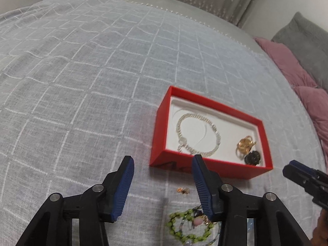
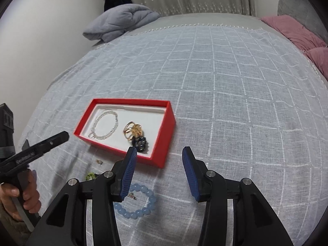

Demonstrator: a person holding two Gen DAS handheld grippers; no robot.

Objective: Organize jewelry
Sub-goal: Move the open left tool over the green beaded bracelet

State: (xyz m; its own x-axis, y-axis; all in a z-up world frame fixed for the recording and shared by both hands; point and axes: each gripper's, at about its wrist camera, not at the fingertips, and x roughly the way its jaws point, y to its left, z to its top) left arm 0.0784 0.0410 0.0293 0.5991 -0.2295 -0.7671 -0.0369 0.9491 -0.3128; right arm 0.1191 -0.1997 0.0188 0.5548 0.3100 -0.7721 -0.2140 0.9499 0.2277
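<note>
Soft, even indoor light, no glare, faint shadows cast on the bed cover (image 2: pixel 205 82), strong fisheye bending at the edges, dark vignette in the right wrist view's corners, red box (image 1: pixel 205 166) slightly blurred

Bed (image 2: pixel 225 102) with grey grid-pattern throw. Lying directly on it: red box (image 2: pixel 164 143) near centre, open top; loose on the throw just in front of the box: blue bead bracelet (image 2: pixel 150 202), green bead bracelet (image 1: pixel 174 223), small gold piece (image 1: pixel 183 190) between green bracelet and box. Folded grey blanket (image 2: pixel 114 24) at far edge, pink pillows (image 2: pixel 297 32) along the right side
</note>
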